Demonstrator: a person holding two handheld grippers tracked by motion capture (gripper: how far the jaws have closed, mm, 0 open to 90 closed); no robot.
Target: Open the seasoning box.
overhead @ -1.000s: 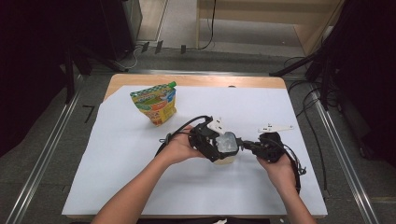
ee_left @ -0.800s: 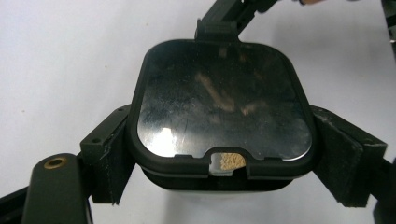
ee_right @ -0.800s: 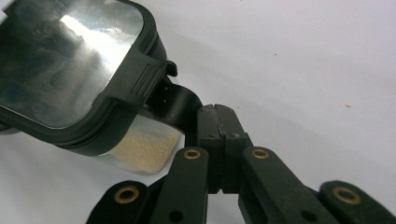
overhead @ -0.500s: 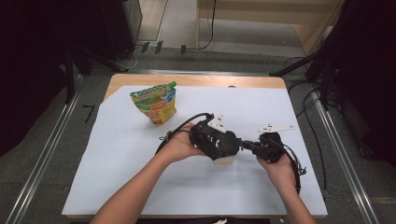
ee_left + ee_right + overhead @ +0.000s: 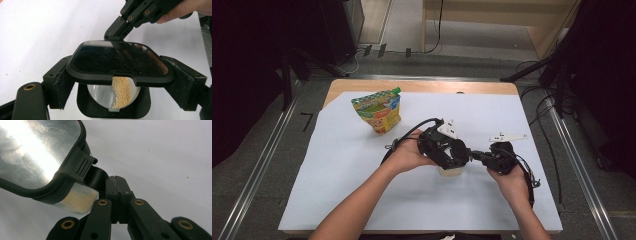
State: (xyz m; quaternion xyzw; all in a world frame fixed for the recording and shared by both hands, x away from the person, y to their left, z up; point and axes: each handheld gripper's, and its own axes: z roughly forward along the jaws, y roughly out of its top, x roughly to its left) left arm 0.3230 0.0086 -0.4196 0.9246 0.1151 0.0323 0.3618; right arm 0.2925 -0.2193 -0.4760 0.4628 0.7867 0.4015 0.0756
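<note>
The lid [image 5: 120, 62] of the grain container [image 5: 75, 200] is pinched at its tab by the closed right gripper [image 5: 115, 182]; the container is clamped between the left gripper [image 5: 120, 100] jaws, directly beneath the lid.

We are in a lab or recording studio, not a home: beyond the left hand-held gripper [image 5: 451, 152] the wooden counter [image 5: 422, 86] is draped in white sheeting [image 5: 337, 165], dark curtains [image 5: 247, 75] close both sides, metal floor rails [image 5: 259, 172] flank it, and loose cables [image 5: 539, 107] trail across grey flooring.
</note>
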